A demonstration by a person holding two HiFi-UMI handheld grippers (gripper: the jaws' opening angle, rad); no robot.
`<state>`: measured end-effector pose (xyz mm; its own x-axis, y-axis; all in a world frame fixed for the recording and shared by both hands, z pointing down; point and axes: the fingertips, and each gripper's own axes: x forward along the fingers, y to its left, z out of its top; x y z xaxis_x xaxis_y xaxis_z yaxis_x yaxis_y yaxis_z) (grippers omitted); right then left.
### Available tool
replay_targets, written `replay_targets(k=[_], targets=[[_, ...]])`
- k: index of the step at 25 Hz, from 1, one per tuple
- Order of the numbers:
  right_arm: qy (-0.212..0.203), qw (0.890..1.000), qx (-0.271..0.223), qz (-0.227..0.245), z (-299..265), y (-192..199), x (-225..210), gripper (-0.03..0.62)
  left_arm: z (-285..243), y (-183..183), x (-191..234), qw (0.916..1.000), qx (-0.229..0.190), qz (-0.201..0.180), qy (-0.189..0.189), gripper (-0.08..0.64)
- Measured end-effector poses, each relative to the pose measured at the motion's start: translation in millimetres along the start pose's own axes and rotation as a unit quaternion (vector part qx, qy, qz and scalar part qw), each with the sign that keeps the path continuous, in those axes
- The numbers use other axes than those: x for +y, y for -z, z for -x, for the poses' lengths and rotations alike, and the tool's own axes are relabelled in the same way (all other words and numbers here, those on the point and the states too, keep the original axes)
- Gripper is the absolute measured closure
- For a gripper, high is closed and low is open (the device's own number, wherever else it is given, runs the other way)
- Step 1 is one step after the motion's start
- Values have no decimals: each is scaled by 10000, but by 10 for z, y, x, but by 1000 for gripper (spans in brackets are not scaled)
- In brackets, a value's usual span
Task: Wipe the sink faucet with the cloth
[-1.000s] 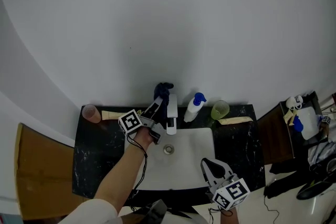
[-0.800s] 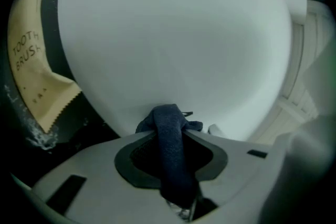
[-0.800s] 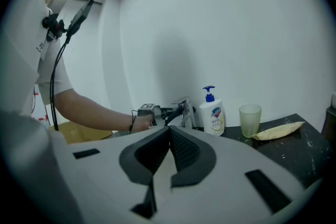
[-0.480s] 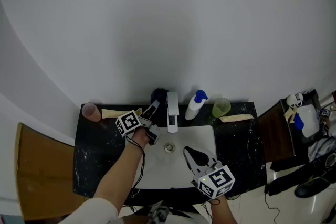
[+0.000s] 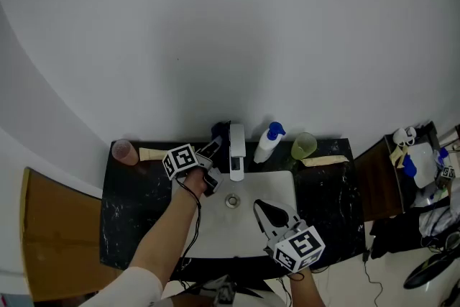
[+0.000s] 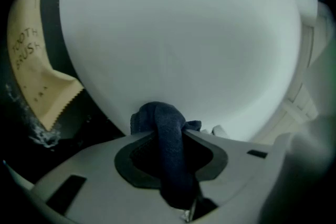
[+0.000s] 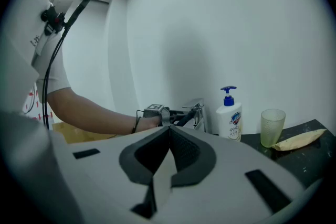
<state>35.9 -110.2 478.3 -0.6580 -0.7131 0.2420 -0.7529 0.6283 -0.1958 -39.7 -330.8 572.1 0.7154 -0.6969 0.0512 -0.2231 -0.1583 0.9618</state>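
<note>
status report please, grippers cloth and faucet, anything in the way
Left gripper shut on dark blue cloth, beside the silver sink faucet. Right gripper shut, empty, over white basin. White pump bottle with blue top close on faucet's right.

On the black counter (image 5: pixel 136 212): pink cup (image 5: pixel 123 152), toothbrush packet (image 5: pixel 154 154), soap bottle (image 5: pixel 267 144), green cup (image 5: pixel 302 147), second packet (image 5: pixel 321 163)

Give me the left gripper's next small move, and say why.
Probably press the cloth sideways against the faucet and draw it along the body toward the spout. The left gripper is shut on the dark cloth right beside the faucet's left side; whether cloth touches metal is unclear. The right gripper is shut and empty over the sink.
</note>
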Motion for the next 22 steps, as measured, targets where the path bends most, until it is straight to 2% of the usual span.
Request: replay_targets(k=[3,6,8,9,10,11,12,14,15,18,20,21,22], targets=[[28,10000,19,-62,31,44,-22,586,114,212,385,9961,394,-226,-756,451],[4,10000,17,-73,49,43,-40,586,204,304,370,9941,467,-436,-872,451],[-9,9999,-26,-103,80,46,-52,586,296,307,157,9911,405,-990,-789,451],[-14,9999,-59,-130,105,46,-61,586,361,315,35,9867,379,-1381,-773,451],[-16,9999,-83,-149,136,44,-70,586,438,336,-73,9785,384,-1856,-812,451],[-14,9999,-84,-150,169,42,-77,586,528,369,-157,9653,417,-2408,-918,451],[-10,9999,-72,-146,203,46,-84,586,626,414,-212,9469,472,-2992,-1081,451],[-2,9998,-56,-169,269,84,-101,586,807,559,-230,9019,629,-4014,-1468,451],[1,9998,-46,-189,299,109,-109,586,876,645,-197,8795,714,-4408,-1649,451],[-15,9997,15,-224,369,169,-109,586,927,901,30,8136,1163,-5356,-1939,451],[-26,9997,61,-226,419,225,-104,586,816,987,145,7695,1474,-5934,-1847,451],[-24,9997,82,-234,446,259,-104,586,738,991,146,7519,1551,-6168,-1735,451],[-22,9996,99,-247,473,294,-103,586,657,976,112,7382,1586,-6356,-1612,451]])
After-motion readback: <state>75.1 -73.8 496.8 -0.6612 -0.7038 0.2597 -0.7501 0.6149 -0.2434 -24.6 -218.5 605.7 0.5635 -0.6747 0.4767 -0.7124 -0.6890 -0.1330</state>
